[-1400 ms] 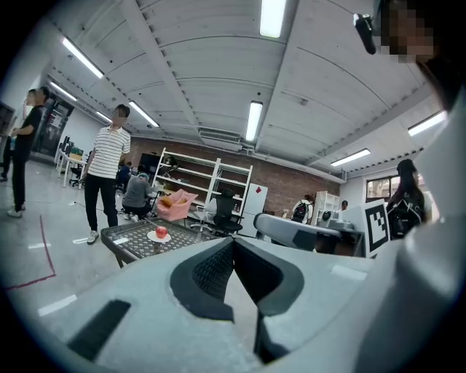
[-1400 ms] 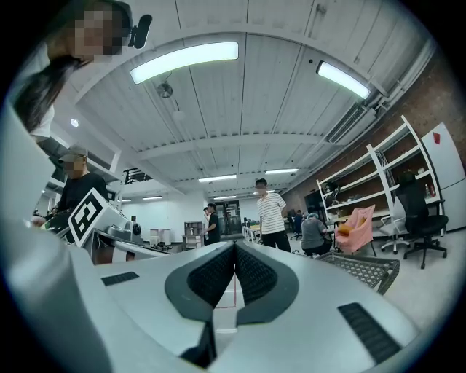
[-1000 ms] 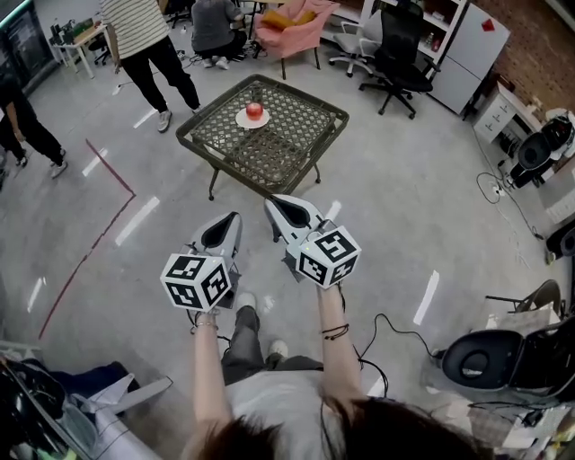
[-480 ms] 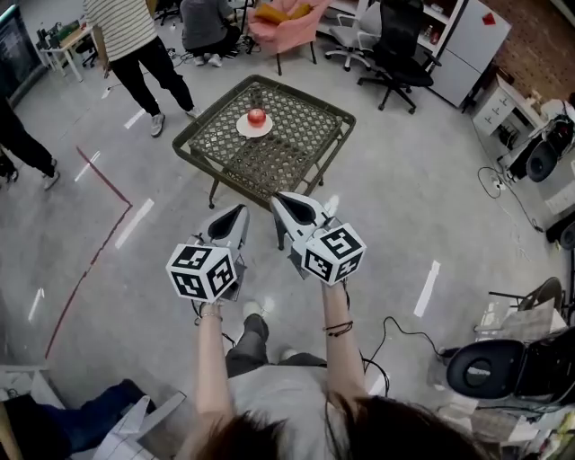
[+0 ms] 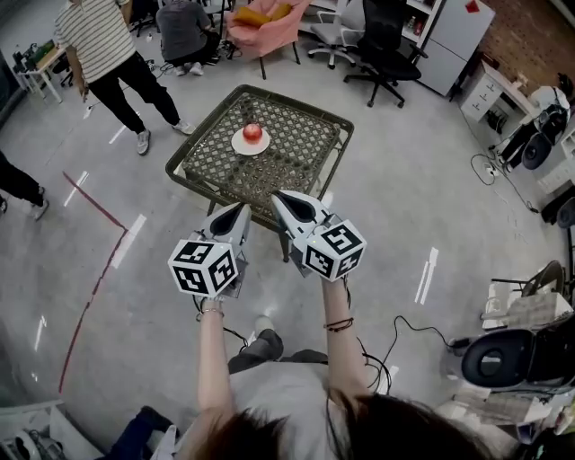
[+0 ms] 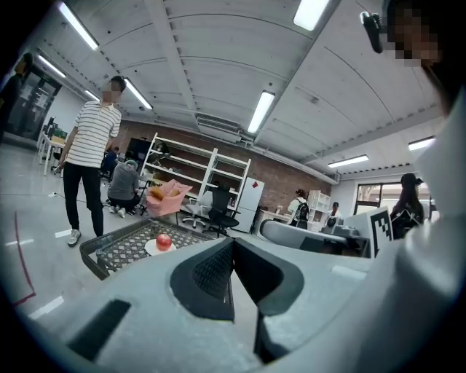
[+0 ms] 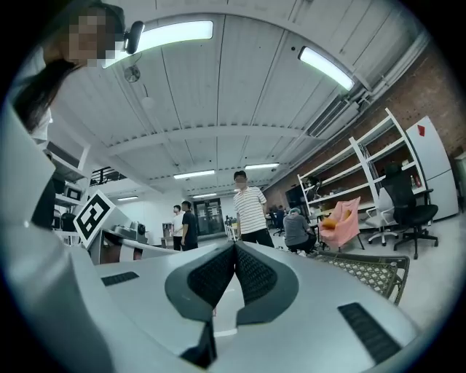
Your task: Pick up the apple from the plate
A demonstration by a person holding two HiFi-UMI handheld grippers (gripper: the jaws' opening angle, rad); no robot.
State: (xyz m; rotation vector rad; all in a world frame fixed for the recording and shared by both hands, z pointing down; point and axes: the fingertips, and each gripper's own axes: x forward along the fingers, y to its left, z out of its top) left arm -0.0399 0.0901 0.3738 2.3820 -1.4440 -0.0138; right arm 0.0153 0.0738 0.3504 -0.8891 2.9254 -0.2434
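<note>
A red apple [image 5: 252, 132] rests on a small white plate [image 5: 250, 143] near the far side of a low dark lattice table [image 5: 269, 171]. The left gripper view shows the same apple [image 6: 164, 241] on its plate [image 6: 151, 249], small and far off to the left. My left gripper [image 5: 239, 208] and right gripper [image 5: 277, 197] hover side by side in the air just short of the table's near edge, well apart from the apple. Both have their jaws shut with nothing between them. In the right gripper view only the table's corner [image 7: 368, 271] shows.
A person in a striped shirt [image 5: 103, 45] walks at the far left, and another crouches [image 5: 181, 31] behind the table beside a pink armchair [image 5: 268, 25]. Office chairs [image 5: 382, 40] stand at the back right. Red tape lines [image 5: 94, 269] mark the grey floor. Cables and equipment lie at the right.
The table with the apple has come nearer and lower in the head view; both grippers moved forward together toward its near edge. The striped-shirt person stepped leftward.
</note>
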